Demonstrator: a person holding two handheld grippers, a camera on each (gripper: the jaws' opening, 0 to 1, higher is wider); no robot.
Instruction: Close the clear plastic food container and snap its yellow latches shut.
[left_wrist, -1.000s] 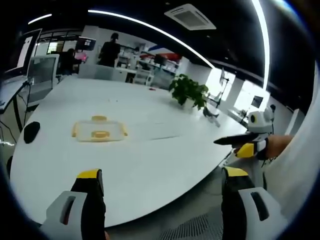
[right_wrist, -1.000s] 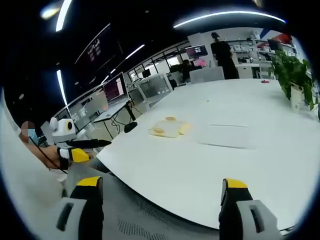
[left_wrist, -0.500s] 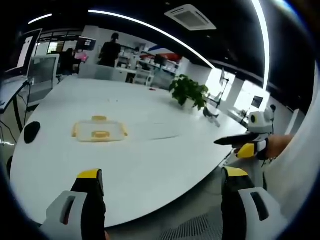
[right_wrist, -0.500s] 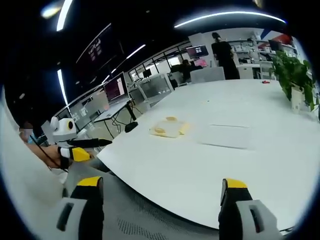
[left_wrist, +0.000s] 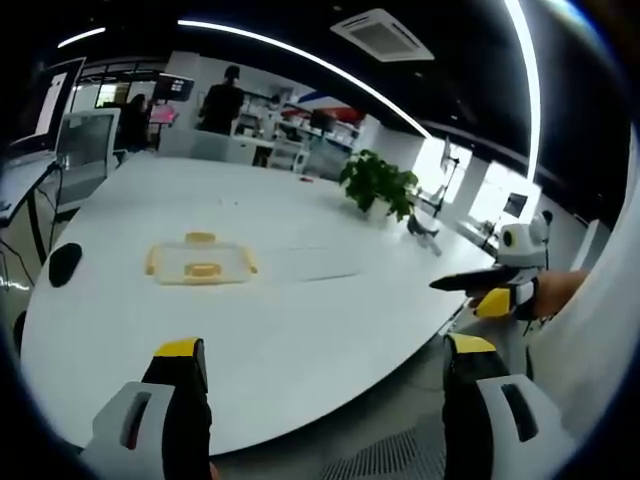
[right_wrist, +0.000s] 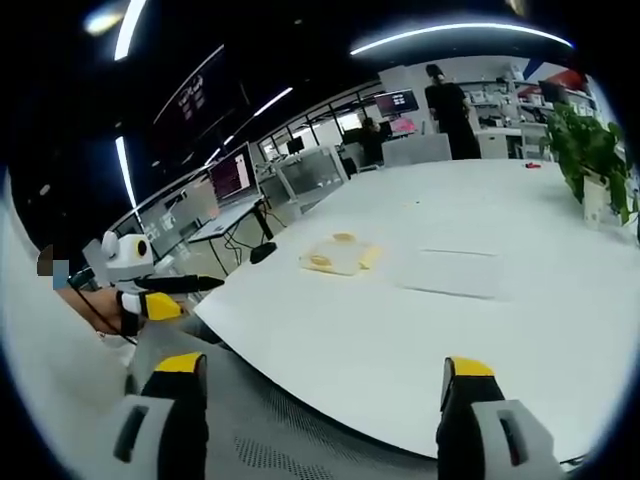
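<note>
Left gripper view had the clear plastic food container (left_wrist: 199, 265) sitting left of centre in the frame, out on the white tabletop (left_wrist: 300, 310), well apart from everything else. Same box turned up in the right gripper view (right_wrist: 339, 255) just above the middle, again far off. You could pick out yellow latches (left_wrist: 203, 269) on the near edge and along the sides, but it was too small to tell whether the lid was pressed fully down or any latch was already clicked.

Left tongs (left_wrist: 325, 355) were spread wide with nothing between them, low at the bottom of the frame, off the near edge of the tabletop. Right tongs (right_wrist: 320, 372) were the same deal, wide and empty. Each pair also poked into the other's view at the side.

My guess on handling: thin clear plastic, probably light and a bit slick, so it'd likely skate on that smooth tabletop if pushed from one side only. I'd pin the lid with one pair and press each latch at its outer lip with the other. The latches look like stiff little flaps, so expect a firm snap. A potted plant (left_wrist: 378, 182) and a dark mouse-like thing (left_wrist: 62, 263) were nowhere near it.
</note>
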